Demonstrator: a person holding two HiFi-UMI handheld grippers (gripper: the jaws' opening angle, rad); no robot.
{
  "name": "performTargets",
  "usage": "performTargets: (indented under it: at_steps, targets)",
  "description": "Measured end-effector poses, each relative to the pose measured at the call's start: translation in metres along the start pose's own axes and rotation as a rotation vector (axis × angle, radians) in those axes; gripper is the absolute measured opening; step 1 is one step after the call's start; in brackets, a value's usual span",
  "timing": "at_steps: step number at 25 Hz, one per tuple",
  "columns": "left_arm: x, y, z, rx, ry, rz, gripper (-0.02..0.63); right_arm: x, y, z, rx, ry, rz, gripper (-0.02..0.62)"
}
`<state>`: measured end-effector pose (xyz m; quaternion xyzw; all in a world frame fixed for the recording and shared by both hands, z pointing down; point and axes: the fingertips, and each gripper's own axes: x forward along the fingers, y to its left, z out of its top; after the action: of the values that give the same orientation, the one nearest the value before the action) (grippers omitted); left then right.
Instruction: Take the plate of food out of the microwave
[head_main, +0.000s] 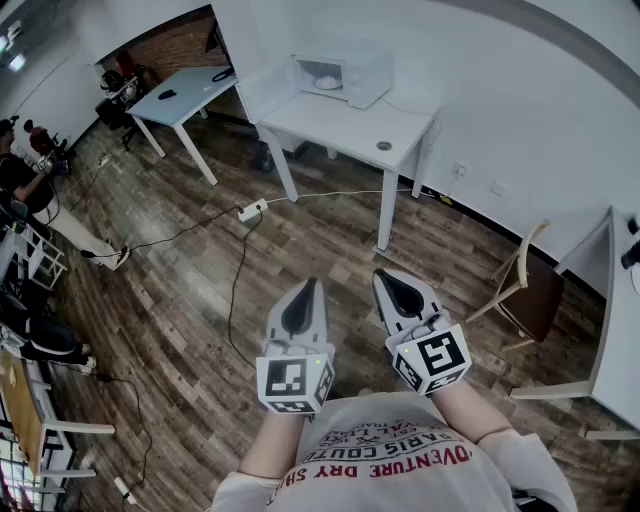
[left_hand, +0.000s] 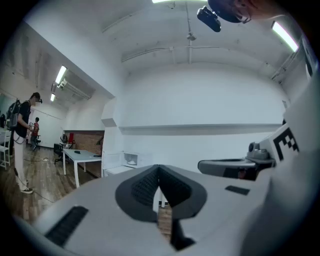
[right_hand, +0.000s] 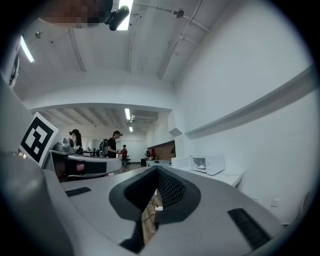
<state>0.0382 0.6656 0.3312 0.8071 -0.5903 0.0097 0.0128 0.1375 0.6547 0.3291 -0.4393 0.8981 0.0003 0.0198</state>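
Note:
The white microwave (head_main: 345, 72) stands far off at the back of a white table (head_main: 340, 128), its door (head_main: 264, 92) swung open to the left. Inside it lies a pale plate of food (head_main: 327, 82). The left gripper view shows the microwave (left_hand: 131, 159) small and distant, and the right gripper view shows the microwave (right_hand: 207, 163) with the plate (right_hand: 201, 166) in it. Both grippers hang close to my chest over the wooden floor, well short of the table. My left gripper (head_main: 305, 285) is shut and empty. My right gripper (head_main: 386, 276) is also shut with nothing in it.
A power strip (head_main: 251, 210) and cables lie on the floor between me and the table. A wooden chair (head_main: 527, 290) and another white table (head_main: 618, 330) stand at the right. A light-blue desk (head_main: 185, 93) and people (head_main: 15, 170) are at the far left.

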Motion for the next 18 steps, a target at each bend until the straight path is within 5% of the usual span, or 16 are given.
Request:
performTargets:
  at_steps: [18]
  targets:
    - [0.021,0.016,-0.015,-0.046,0.010,0.014,0.005,0.024,-0.015,-0.025,0.088,0.075,0.001,0.005]
